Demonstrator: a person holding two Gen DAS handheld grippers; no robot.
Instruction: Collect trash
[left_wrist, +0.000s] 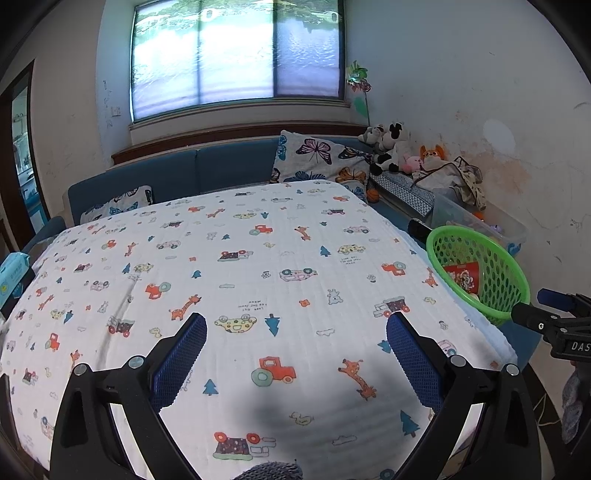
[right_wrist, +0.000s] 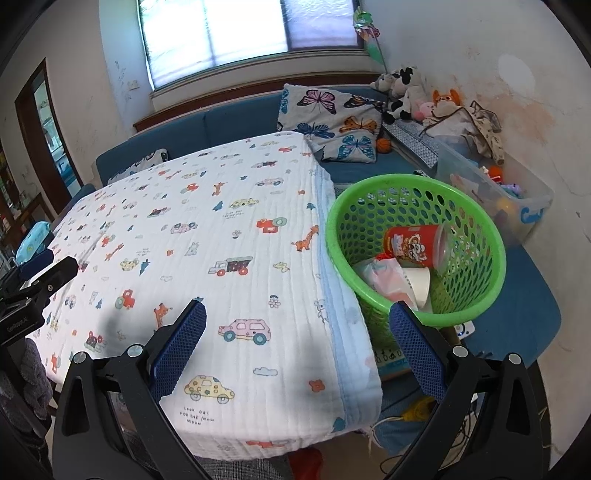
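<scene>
- While both grippers hang above the table, the left gripper (left_wrist: 295, 354) has its blue-padded fingers (left_wrist: 184, 354) spread wide, grasping nothing, with only the patterned cloth (left_wrist: 229, 258) showing between them.
- Likewise the right gripper (right_wrist: 297, 347) is released, its fingers (right_wrist: 183, 347) far apart and empty, over the near right corner of the cloth.
- To the right of the table stands the green basket (right_wrist: 476, 295), its perforated wall just beside the cloth's light blue border (right_wrist: 332, 280); in the right wrist view the basket's near rim sits behind the tip of the right-hand finger.
- Inside the basket lie the collected pieces: a red snack cup (right_wrist: 410, 245) on its side, a white paper cup (right_wrist: 417, 282) tipped over below it, and a crumpled wrapper (right_wrist: 380, 277) to the left of that.
- From the left wrist view the basket appears well off to the right of the left gripper, with the right gripper's black tip near its lower rim.
- Behind the table run a blue sofa (left_wrist: 207, 166), a butterfly pillow (left_wrist: 321, 155) and soft toys (left_wrist: 391, 147) in the corner.
- At the far left table edge rests a light blue packet (left_wrist: 13, 269).
</scene>
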